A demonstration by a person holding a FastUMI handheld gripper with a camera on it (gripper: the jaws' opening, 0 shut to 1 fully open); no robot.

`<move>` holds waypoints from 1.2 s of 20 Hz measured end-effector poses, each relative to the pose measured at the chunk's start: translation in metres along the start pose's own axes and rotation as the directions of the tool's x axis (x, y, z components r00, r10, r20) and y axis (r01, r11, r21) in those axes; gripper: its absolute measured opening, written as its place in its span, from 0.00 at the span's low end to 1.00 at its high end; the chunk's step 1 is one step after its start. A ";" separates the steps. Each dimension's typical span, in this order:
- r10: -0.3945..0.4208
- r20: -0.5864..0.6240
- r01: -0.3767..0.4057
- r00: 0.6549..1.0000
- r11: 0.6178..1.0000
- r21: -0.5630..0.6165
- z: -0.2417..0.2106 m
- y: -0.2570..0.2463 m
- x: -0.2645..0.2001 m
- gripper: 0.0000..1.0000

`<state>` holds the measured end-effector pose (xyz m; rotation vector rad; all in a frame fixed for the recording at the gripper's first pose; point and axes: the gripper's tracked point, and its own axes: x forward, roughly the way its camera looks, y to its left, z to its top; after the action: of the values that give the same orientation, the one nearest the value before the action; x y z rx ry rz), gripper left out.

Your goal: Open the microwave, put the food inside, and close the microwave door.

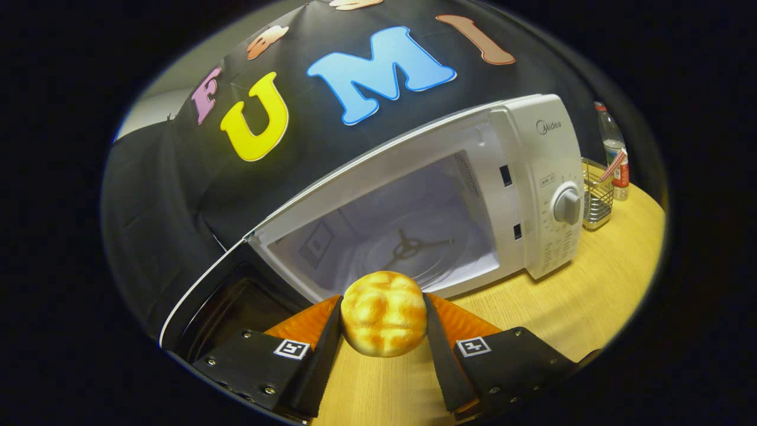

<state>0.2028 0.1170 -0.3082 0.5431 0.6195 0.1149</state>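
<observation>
Wooden surface (568, 319) carries the scene. Nearest, the gripper (383, 316) has its fingers narrowed onto the bun (383, 313) — both press its sides. Just beyond the bun, the microwave (532, 177) gapes, door (201, 296) swung aside, so the turntable is reachable. Beside the microwave stand a wire basket (596, 195) and bottle (612, 148).

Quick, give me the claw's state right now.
Claw: closed on the bun, both fingers pressing its sides, just before the open microwave.

Staged kitchen booth; microwave (426, 201) on wooden table (591, 302); black cloth wall (177, 195)
</observation>
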 end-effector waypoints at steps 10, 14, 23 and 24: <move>-0.048 0.045 0.044 0.998 0.996 0.084 0.002 -0.011 0.071 0.75; -0.084 0.068 0.076 0.994 0.992 0.105 0.003 -0.019 0.088 0.75; -0.137 0.100 0.130 0.986 0.989 0.069 0.005 -0.023 0.103 0.95; -0.135 0.098 0.129 0.986 0.990 0.061 0.005 -0.023 0.102 0.97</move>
<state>0.2873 0.1216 -0.3704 0.5550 0.5580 -0.0546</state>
